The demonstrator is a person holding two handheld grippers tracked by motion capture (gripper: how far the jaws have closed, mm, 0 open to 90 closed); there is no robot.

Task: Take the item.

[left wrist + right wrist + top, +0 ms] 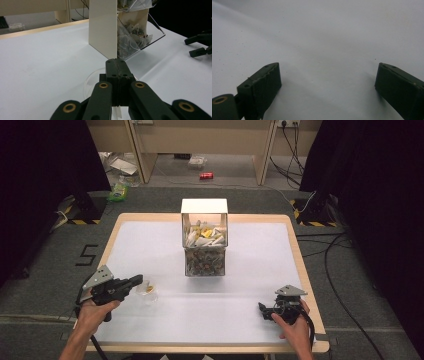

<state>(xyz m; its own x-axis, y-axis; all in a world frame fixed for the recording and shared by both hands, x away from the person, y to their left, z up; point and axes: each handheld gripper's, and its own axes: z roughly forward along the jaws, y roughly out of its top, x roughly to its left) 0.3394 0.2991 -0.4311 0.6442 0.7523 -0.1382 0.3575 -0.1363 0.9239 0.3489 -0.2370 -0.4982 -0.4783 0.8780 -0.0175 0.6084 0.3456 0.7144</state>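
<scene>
High view: left gripper (pixel 136 281) sits at the near-left part of the white table (pixel 150 245), jaws pressed together, tips over a small clear cup (pixel 146 291) with something yellow inside. Cup is just beside the jaw tips, on their right and slightly toward the person.

Left gripper view: the jaws meet flat with no gap; the clear cup rim (pixel 88 81) curves out to the left below them. A thin pale tab or string seems to hang beneath the closed jaws; too small to say whether it is pinched, so whether they hold anything can't be told for sure.

Tea bag dispenser (pixel 204 238) stands mid-table, well apart, ahead and to the right of the left gripper. Its clear lower bin (pixel 136 41), holding tea bags, faces the person's side.

Right gripper (pixel 265 310) rests at the near-right edge, jaws spread wide with bare table between them, holding nothing. It is well apart from the cup.

Judgement: the work centres on the cup, and the left hand is far nearer. The jaws point forward and right, over the cup toward the dispenser, so any lowering or release goes straight down into the cup, and a fetch runs forward-right.
</scene>
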